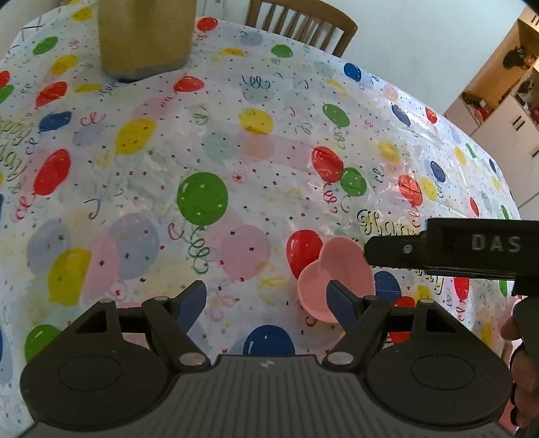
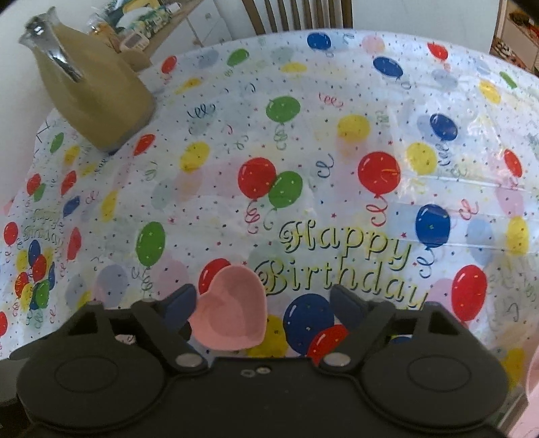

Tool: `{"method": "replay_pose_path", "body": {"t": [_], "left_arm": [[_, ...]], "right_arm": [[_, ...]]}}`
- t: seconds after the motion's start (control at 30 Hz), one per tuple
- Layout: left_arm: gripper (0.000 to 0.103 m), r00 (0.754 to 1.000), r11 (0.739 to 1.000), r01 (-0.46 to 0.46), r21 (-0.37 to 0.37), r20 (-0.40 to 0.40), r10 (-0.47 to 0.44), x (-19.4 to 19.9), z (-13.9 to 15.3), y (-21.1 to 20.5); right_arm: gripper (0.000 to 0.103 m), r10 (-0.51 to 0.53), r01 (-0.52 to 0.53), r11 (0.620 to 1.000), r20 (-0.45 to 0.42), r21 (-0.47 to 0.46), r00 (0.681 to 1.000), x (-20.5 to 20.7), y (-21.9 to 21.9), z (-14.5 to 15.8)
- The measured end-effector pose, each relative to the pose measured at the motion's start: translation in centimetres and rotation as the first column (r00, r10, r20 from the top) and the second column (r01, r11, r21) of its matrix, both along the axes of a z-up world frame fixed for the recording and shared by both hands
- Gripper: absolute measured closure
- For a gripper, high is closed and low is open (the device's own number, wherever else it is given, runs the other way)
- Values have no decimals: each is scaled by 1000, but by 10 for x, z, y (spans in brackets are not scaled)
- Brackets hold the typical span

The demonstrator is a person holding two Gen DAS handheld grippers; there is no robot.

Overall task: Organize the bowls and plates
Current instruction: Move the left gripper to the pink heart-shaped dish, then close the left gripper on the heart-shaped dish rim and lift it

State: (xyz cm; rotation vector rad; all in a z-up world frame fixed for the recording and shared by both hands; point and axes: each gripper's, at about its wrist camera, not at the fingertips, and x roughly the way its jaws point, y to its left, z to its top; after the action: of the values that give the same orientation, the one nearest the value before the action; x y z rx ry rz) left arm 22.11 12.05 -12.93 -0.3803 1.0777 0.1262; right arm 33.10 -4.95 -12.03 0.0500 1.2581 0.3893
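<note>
A pink heart-shaped bowl [image 1: 331, 273] sits on the balloon-print tablecloth [image 1: 215, 141]. In the left wrist view it lies just behind my right finger [image 1: 342, 303]. My left gripper [image 1: 266, 300] is open and empty, with the bowl off to its right. In the right wrist view the same bowl [image 2: 232, 310] lies between the fingers, close to the left finger [image 2: 180, 306]. My right gripper [image 2: 262, 303] is open around it and does not clamp it. The right gripper's black body [image 1: 471, 249] shows at the right of the left wrist view.
A tall tan jug [image 2: 91, 91] with a glass top stands at the far left of the table; it also shows in the left wrist view [image 1: 145, 37]. A wooden chair [image 1: 303, 23] stands behind the table. Cabinets [image 1: 505, 101] are at the right.
</note>
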Motion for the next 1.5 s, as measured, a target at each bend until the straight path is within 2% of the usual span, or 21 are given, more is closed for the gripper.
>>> {"method": "replay_pose_path", "body": {"t": [0.13,0.27,0.33,0.37,0.4,0.53,0.6,0.73,0.9,1.0,1.2,1.5], "left_arm": [[25,1000,1000,25,1,0,-25,7,-6,-4],[26,999,999,35,-16,-3,-35,12,-11,-5],[26,999,999,37,-26,5,-36,13,-11,-6],[30,999,999,37,-30,12,-36,13,-11,-6],[37,999,999,41,-35,16,-41,14,-11,-7],[51,998,996,66,-53,17,-65,16,-13,-11],[65,997,995,79,-61,13,-79,17,-16,-13],[71,996,994,83,-73,15,-83,19,-19,-14],[85,997,993,74,-91,19,-73,18,-18,-14],[86,998,994,60,-91,21,-58,17,-18,-14],[89,999,993,50,-106,24,-47,13,-12,-14],[89,997,992,59,-115,48,-53,3,16,-22]], "right_arm": [[34,0,-1,1000,-23,-8,1000,5,2,-11],[48,5,-5,1000,-40,0,999,8,2,-18],[51,8,-8,1000,-44,6,999,9,4,-19],[54,9,-9,1000,-43,8,999,9,4,-20],[59,12,-11,1000,-44,10,999,9,5,-20],[69,23,-23,1000,-45,14,999,10,8,-22],[75,26,-25,1000,-47,17,999,10,9,-22],[82,37,-36,999,-53,19,998,10,11,-25],[92,42,-41,999,-54,9,998,7,12,-28],[96,40,-40,999,-44,3,998,5,11,-27],[98,27,-27,1000,-32,-1,999,1,7,-23],[99,13,-13,1000,15,24,1000,-16,-5,5]]}}
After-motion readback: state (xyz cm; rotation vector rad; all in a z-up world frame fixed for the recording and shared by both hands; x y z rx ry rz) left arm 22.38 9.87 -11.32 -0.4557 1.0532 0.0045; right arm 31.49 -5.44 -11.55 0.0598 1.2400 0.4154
